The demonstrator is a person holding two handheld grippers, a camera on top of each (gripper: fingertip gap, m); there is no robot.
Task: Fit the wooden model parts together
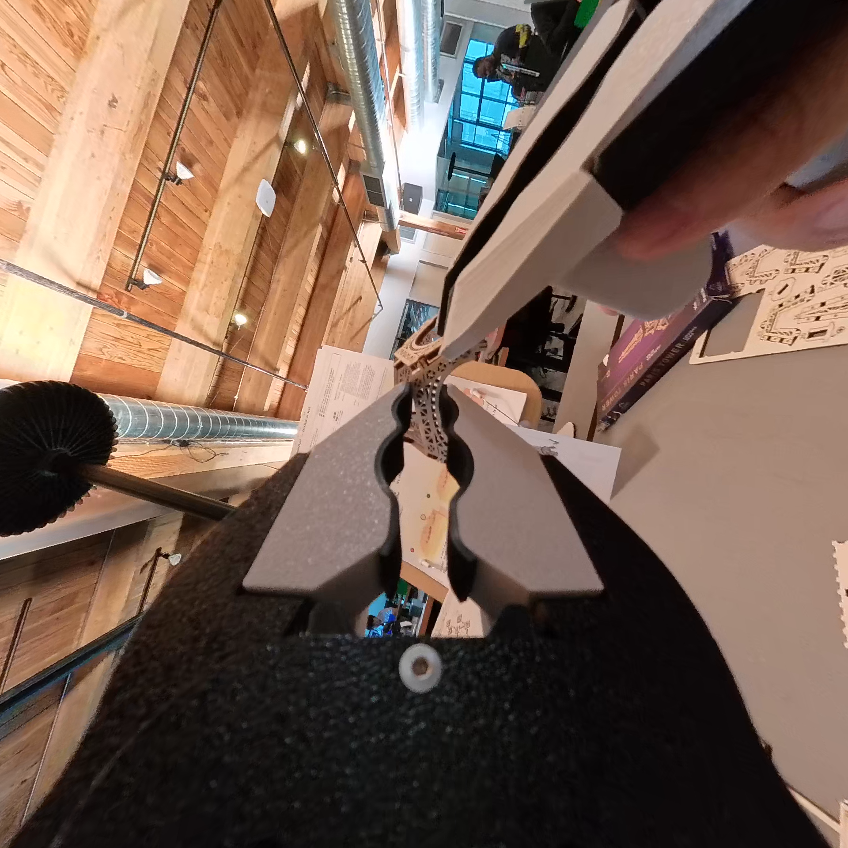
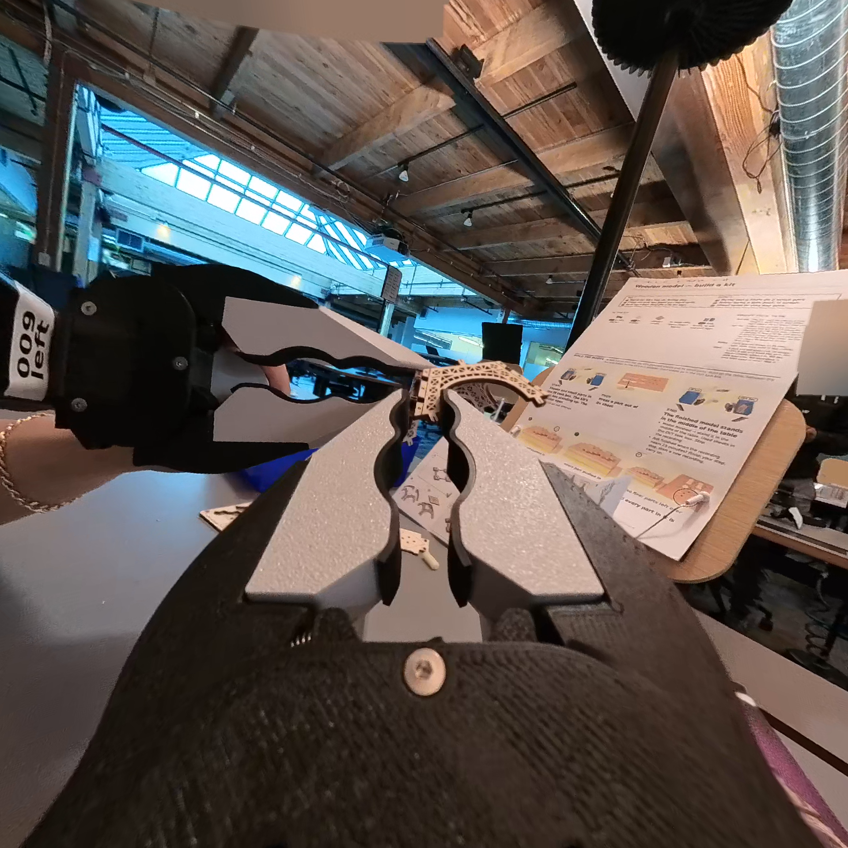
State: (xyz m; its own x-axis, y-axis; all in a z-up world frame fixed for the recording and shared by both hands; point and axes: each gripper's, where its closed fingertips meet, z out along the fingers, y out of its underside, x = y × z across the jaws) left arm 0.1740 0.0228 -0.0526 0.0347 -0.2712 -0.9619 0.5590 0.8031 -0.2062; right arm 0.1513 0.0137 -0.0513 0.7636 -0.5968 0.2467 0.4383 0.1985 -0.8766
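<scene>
Wooden lattice arch pieces point(image 2: 477, 381) were held in mid-air above the grey table point(image 2: 92, 596), part-joined, I judged. A punched sheet point(image 1: 780, 303) at three o'clock and loose bits point(image 2: 415, 543) suggested much remained. From nine o'clock the left gripper point(image 2: 413, 371) pinched the assembly's end. The right gripper point(image 2: 424, 404), nearly closed, clamped one lattice leg.

hidden: model piece point(image 2: 477, 381) base behind tool tips | cut off: purple box point(image 1: 661, 348)
</scene>
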